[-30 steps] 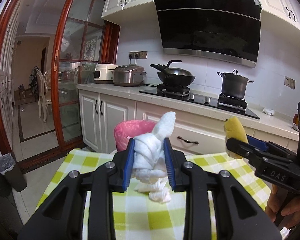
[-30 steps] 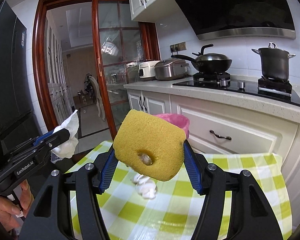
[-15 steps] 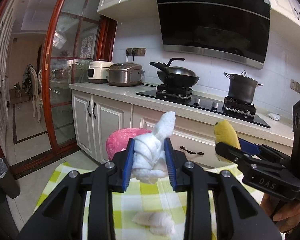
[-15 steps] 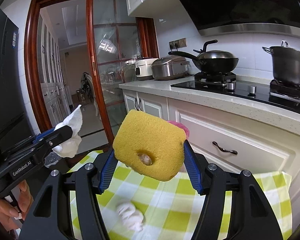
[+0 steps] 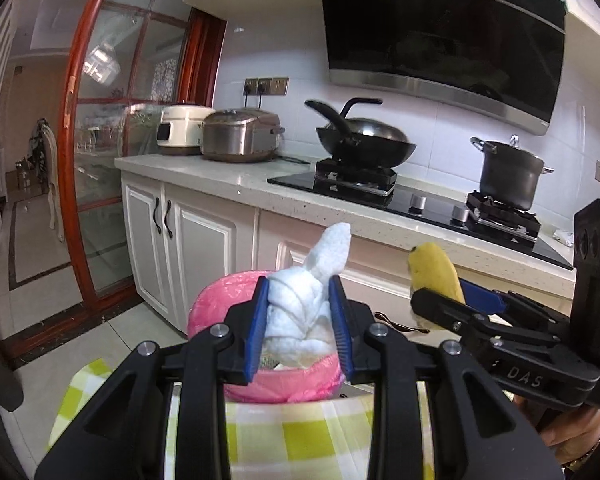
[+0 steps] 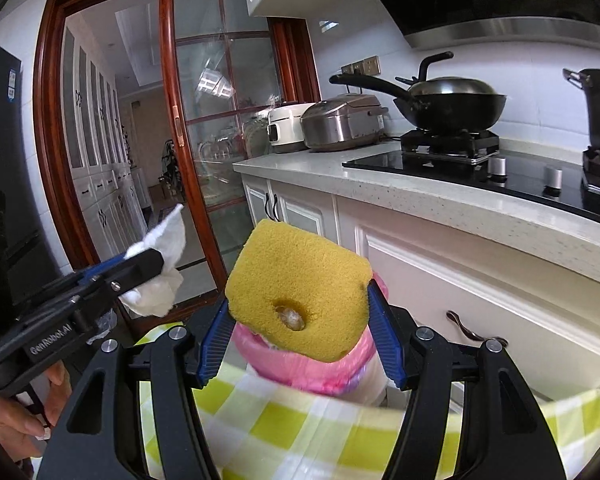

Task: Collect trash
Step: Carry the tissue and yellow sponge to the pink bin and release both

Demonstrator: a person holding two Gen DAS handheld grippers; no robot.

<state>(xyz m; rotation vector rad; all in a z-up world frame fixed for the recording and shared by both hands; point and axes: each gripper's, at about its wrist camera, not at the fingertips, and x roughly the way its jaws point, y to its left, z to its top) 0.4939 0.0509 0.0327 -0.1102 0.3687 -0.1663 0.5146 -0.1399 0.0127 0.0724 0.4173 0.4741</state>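
My left gripper [image 5: 300, 320] is shut on a crumpled white tissue [image 5: 300, 312], whose tip sticks up above the blue pads. My right gripper [image 6: 298, 322] is shut on a yellow sponge [image 6: 300, 292] with a hole in its face. Both are held over the near rim of a bin lined with a pink bag [image 5: 220, 300], which stands just past the edge of the green-checked tablecloth [image 5: 284, 432]. In the left wrist view the right gripper [image 5: 424, 304] shows at the right with the sponge [image 5: 436, 268]. In the right wrist view the left gripper [image 6: 156, 268] shows at the left with the tissue [image 6: 160, 276].
White cabinets [image 5: 204, 248] and a stone counter [image 5: 228, 176] stand close behind the bin [image 6: 324, 372]. On the counter are two rice cookers [image 5: 236, 136], a wok [image 5: 360, 140] and a pot [image 5: 508, 172] on a black hob. A wood-framed glass door [image 5: 120, 152] is at the left.
Both grippers have moved forward over the table to the pink-lined bin, each still holding its item. The loose tissue on the cloth has dropped out of view below.
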